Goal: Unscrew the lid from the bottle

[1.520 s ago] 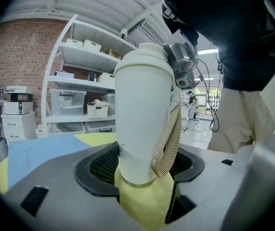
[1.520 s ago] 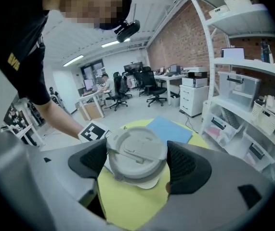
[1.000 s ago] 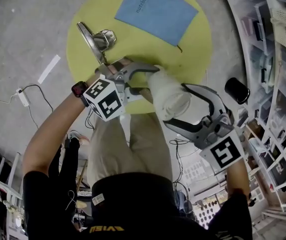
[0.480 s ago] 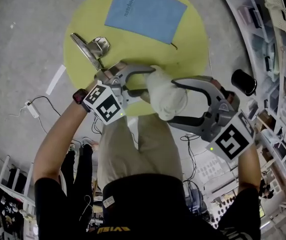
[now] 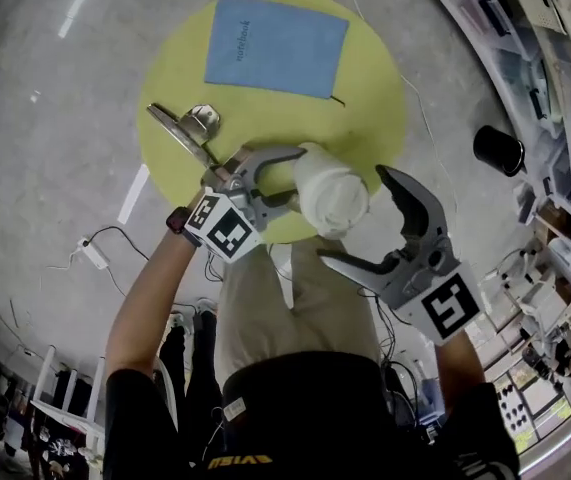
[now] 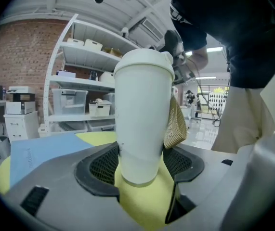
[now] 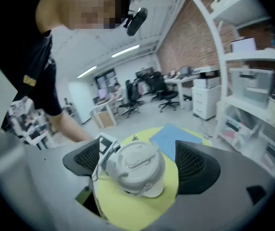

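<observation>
The white bottle [image 6: 139,124] is tilted over the near edge of the round yellow table [image 5: 365,88], clamped low on its body by the left tongs [image 5: 287,176]. Its base looks lifted clear of the top. The lid [image 7: 136,170] looks fully seated.

The right tongs [image 5: 360,218] have just been opening. Their mesh pads stand wide on either side of the lid without touching it.

Likely risks:
- The lid's top is uneven, with a raised flip piece, so an off-centre bite could skate off it.
- The hold is far from the lid. A hard twist could spin the body in the pads or lever it further over.
- A slip here would probably send the bottle off the table edge onto the person's legs or the floor.
- The tan strap [image 6: 176,126] hangs beside the left tongs' right pad and might snag.

There is room on the table. The blue notebook [image 5: 276,45] lies at the far side and a metal tool [image 5: 193,126] at the far left, both well apart from the bottle. To the right, the shelves [image 5: 555,48] and a black pot [image 5: 498,150] on the floor stand clear of the right arm. The tightest side is near, against the person's body.
</observation>
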Motion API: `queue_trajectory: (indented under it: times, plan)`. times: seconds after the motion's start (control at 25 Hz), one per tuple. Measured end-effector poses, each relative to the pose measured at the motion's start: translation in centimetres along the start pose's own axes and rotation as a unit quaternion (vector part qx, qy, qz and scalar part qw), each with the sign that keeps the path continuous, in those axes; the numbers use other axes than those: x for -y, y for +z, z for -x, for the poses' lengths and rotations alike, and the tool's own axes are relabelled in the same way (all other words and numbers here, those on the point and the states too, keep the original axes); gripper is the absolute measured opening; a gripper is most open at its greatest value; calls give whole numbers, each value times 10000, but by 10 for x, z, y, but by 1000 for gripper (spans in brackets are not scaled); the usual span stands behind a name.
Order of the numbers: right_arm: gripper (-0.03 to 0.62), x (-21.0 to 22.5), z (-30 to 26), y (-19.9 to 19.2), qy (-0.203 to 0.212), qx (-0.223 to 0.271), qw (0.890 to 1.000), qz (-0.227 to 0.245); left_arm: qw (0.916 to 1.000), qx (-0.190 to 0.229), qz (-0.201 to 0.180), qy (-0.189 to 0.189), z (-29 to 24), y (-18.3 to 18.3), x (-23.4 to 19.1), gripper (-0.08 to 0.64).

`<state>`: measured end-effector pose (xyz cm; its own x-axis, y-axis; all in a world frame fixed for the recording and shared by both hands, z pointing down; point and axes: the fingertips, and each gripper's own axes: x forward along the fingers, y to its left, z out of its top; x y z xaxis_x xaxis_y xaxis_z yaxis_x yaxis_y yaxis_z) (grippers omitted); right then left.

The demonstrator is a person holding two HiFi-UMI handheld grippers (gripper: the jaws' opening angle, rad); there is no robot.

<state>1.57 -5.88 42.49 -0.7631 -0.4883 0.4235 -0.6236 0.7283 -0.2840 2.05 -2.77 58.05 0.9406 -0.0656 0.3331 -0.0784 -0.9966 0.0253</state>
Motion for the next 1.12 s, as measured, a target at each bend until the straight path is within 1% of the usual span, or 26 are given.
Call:
queue_trajectory:
  times: [0.04, 0.12, 0.16, 0.24, 0.32, 0.4, 0.48, 0.52, 0.6, 0.68, 0.72, 0.76, 0.8, 0.84, 0.96, 1.04, 1.12]
  plan:
    - [475, 4, 5, 0, -525, 210, 9981, -250, 10000, -5, 27, 52, 0, 0, 0, 305]
    - [462, 8, 14, -4, -1453, 467, 9865, -590, 9998, 17, 86, 167, 1, 1, 2, 305]
    - [458, 8, 18, -7, -1864, 541, 9791, -615, 9996, 36, 122, 248, 0, 2, 3, 305]
    - [443, 8, 22, -11, -2560, 647, 9634, -473, 9986, 78, 224, 477, -1, 2, 4, 305]
    - [437, 8, 22, -17, -2961, 667, 9524, -288, 9959, 134, 360, 814, -3, 2, 4, 305]
    - [437, 7, 17, -25, -3123, 623, 9478, -170, 9905, 186, 512, 1266, -6, 3, 5, 305]
    - [437, 5, 14, -31, -3224, 620, 9444, -179, 9818, 118, 647, 1782, -9, 4, 7, 305]
    - [437, 4, 14, -33, -3277, 644, 9424, -202, 9765, 30, 697, 2038, -10, 3, 9, 305]
    - [437, 4, 16, -35, -3382, 683, 9384, -177, 9631, -62, 842, 2555, -14, -4, 19, 305]
    - [437, 7, 17, -38, -3440, 637, 9368, -49, 9505, 37, 996, 2942, -23, -22, 39, 305]
    - [435, 10, 17, -40, -3452, 598, 9366, 41, 9472, 89, 976, 3053, -25, -20, 38, 305]
    - [413, 13, 18, -42, -3446, 576, 9369, 117, 9461, 115, 893, 3111, -25, -9, 28, 305]
    - [393, 18, 20, -43, -3411, 588, 9381, 148, 9467, 131, 805, 3116, -24, 3, 17, 305]
    - [393, 22, 21, -42, -3360, 633, 9397, 132, 9487, 149, 737, 3072, -24, 10, 10, 305]
    - [385, 34, 25, -35, -3265, 780, 9419, 125, 9591, 224, 534, 2771, -26, 15, 5, 305]
    - [383, 33, 23, -35, -3218, 786, 9433, 213, 9624, 327, 538, 2641, -25, 14, 5, 305]
    - [383, 26, 20, -37, -3132, 718, 9463, 350, 9649, 314, 643, 2527, -22, 12, 5, 305]
